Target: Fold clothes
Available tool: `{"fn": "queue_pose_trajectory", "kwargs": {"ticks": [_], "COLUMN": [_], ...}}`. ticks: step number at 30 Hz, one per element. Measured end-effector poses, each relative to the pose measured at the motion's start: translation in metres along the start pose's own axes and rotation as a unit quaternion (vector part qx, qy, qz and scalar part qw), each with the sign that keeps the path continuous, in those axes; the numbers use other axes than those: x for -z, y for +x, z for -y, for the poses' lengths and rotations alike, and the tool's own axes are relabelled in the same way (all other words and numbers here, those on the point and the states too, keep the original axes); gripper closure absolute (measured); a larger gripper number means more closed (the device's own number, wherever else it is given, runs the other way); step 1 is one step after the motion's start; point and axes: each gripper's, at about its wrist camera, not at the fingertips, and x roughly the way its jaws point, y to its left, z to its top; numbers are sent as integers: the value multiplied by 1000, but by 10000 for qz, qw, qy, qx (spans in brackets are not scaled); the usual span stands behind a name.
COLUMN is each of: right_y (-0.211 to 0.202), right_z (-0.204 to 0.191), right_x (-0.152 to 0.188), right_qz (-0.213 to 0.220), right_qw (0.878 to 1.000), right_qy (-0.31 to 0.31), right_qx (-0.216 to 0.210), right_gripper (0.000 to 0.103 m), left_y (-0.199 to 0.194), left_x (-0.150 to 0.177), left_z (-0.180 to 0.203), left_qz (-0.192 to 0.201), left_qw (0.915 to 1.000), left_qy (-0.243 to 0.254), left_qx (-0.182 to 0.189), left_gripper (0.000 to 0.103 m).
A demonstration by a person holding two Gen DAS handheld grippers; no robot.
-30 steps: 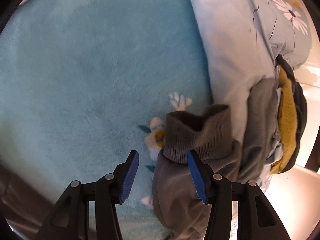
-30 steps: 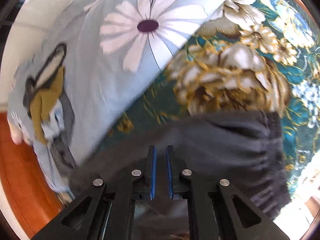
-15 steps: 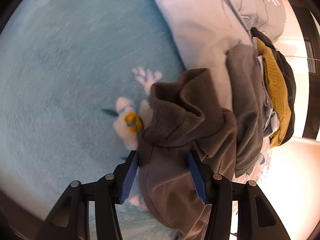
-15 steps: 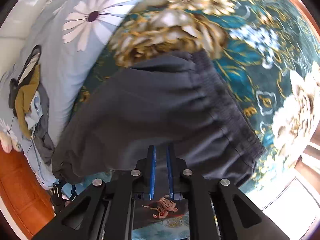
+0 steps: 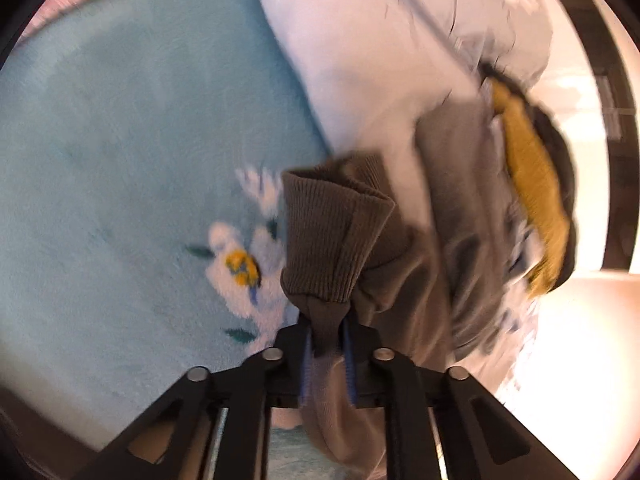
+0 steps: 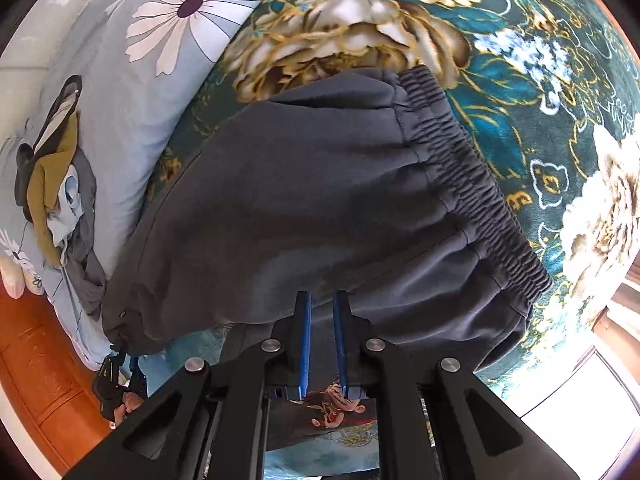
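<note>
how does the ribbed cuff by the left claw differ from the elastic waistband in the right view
The ribbed cuff is brownish grey with fine straight ribs; the elastic waistband is dark navy-grey and gathered into puckers. The cuff is a short bunched tube standing up just above the left claw, which is shut on the fabric below it; the waistband runs as a long band lying on the floral blanket, away from the right claw. Both are stretchy garment edges.

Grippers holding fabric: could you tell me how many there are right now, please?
2: the left gripper pinches the brown ribbed cuff; the right gripper grips the dark trousers at their near edge.
</note>
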Motion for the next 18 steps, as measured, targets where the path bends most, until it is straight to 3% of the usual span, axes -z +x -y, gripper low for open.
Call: {"fn": "queue_pose_trajectory", "kwargs": {"ticks": [4, 6, 11, 16, 18], "right_y": [-2, -3, 3, 5, 3], "right_z": [5, 12, 27, 30, 30], "right_x": [-1, -1, 0, 4, 5], "right_qz": [46, 31, -53, -87, -63], "right_qw": [10000, 10000, 9996, 9993, 9993], "right_qy": [-14, 55, 288, 357, 366], "right_qx": [-12, 5, -20, -47, -89], "right_gripper": [92, 92, 92, 92, 92], "left_y": [-44, -46, -10, -24, -33], "left_x": [-18, -41, -43, -47, -43], "left_z": [-13, -31, -27, -28, -25], "left_qz": [547, 442, -7, -242, -391], "left_qw": [9984, 9986, 9961, 9975, 9965], "left_qy": [147, 250, 638, 463, 517], "left_qx": [-13, -143, -612, -467, -526], "left_gripper": [93, 93, 93, 88, 80]}}
